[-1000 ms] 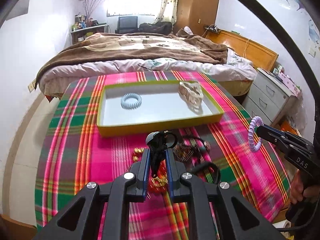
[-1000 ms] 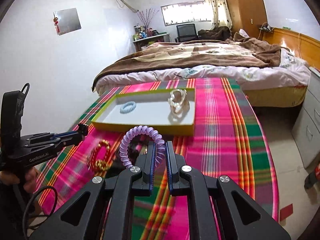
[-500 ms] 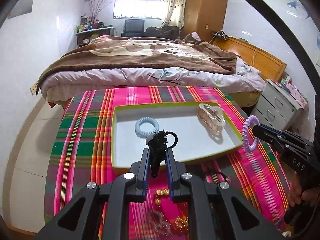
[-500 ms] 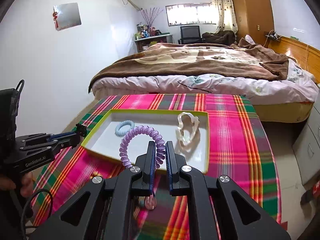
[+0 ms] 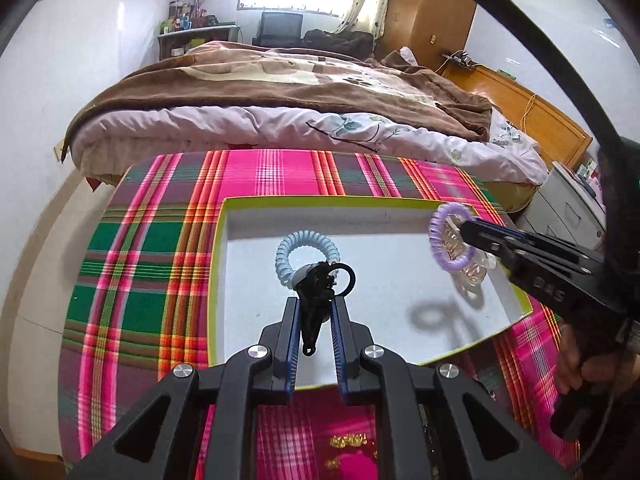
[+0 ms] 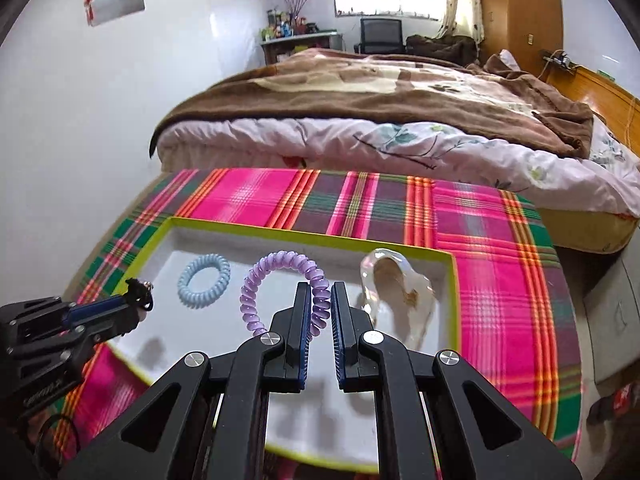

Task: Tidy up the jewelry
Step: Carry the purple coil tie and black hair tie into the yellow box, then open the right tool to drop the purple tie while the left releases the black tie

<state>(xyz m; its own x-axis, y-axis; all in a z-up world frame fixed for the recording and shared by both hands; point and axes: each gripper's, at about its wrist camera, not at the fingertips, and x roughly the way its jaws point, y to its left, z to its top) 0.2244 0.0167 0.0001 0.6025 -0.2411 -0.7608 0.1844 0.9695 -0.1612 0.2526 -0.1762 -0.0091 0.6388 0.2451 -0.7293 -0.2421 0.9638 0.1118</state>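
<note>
A white tray with a yellow-green rim lies on the plaid cloth. In it lie a blue spiral hair tie and a clear claw clip. My left gripper hangs over the tray's near left part, shut on a black hair tie with a dark ornament. The right gripper is above the tray's middle, shut on a purple spiral hair tie. In the right wrist view the blue tie is left of it, the clip to its right, the tray rim beyond, and the left gripper at far left.
The plaid cloth covers a table with a bed right behind it. Gold jewellery lies on the cloth in front of the tray. Grey drawers stand at the right. A hand grips the right tool.
Both grippers have moved forward from the cloth in front of the tray to above the tray, each keeping its hair tie. The loose jewellery has dropped out under the view.
</note>
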